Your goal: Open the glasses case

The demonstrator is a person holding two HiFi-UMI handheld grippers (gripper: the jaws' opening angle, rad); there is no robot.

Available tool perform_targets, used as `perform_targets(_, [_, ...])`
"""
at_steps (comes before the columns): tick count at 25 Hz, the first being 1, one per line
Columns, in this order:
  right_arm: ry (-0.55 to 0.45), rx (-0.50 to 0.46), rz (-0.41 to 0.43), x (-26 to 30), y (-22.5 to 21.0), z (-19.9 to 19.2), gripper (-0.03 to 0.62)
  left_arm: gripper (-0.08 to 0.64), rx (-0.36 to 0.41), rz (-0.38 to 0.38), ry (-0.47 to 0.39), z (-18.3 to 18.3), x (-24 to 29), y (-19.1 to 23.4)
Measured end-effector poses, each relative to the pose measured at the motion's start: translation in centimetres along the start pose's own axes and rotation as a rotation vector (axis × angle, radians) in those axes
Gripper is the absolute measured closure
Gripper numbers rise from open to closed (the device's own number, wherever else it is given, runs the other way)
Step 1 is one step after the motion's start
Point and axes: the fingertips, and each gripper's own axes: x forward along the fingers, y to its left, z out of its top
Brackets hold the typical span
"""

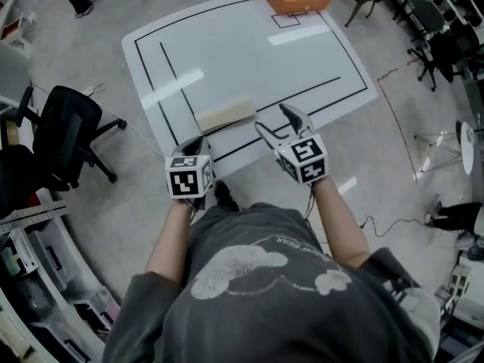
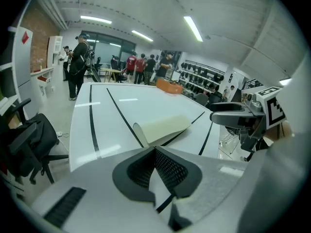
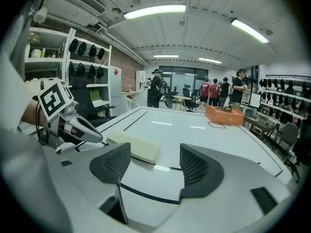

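Glasses case [image 1: 225, 115] lies ahead of me on the table [image 1: 227, 51].
My left gripper [image 2: 155, 150] is pinched together, empty; my right gripper [image 3: 154, 161] gapes, empty; the case seems closed.

no real words to read here tbh. closest thing is a curved line of small print [image 1: 302, 249] on the grey shirt [image 1: 257, 301], just behind the right gripper [image 1: 274, 118], too tiny to make out. both grippers' cubes carry black-and-white square code markers, the left cube [image 1: 189, 178] and the right cube [image 1: 304, 159]: patterns only, no letters. way off to the left of the left gripper [image 2: 155, 149] there's a red diamond sticker [image 2: 25, 37] on a white cabinet [image 2: 22, 67], nothing legible on it.
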Motion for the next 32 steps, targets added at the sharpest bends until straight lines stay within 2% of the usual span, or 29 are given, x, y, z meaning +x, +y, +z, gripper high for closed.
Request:
perform_targets(7, [0.008, 0.007, -0.023, 0.7, -0.7, 0.0, 0.289, 0.557, -0.017, -0.006, 0.004, 0.2, 0.8, 0.2])
perform_targets(12, [0.013, 0.0, 0.014, 1.5, -1.0, -0.2, 0.288, 0.557, -0.026, 0.02, 0.01, 0.3, 1.2, 0.6])
perform_targets(22, [0.119, -0.249, 0.285, 5.4, 0.1, -1.5, 0.281, 0.557, -0.049, 0.067, 0.0, 0.4, 1.4, 0.7])
perform_targets(28, [0.118, -0.436, 0.462, 7.0, 1.4, -2.1, 0.279, 0.557, -0.08, 0.084, 0.006, 0.3, 1.4, 0.8])
perform_targets(32, [0.125, -0.53, 0.512, 7.8, 1.7, -2.6, 0.278, 0.557, -0.09, 0.096, 0.01, 0.3, 1.4, 0.8])
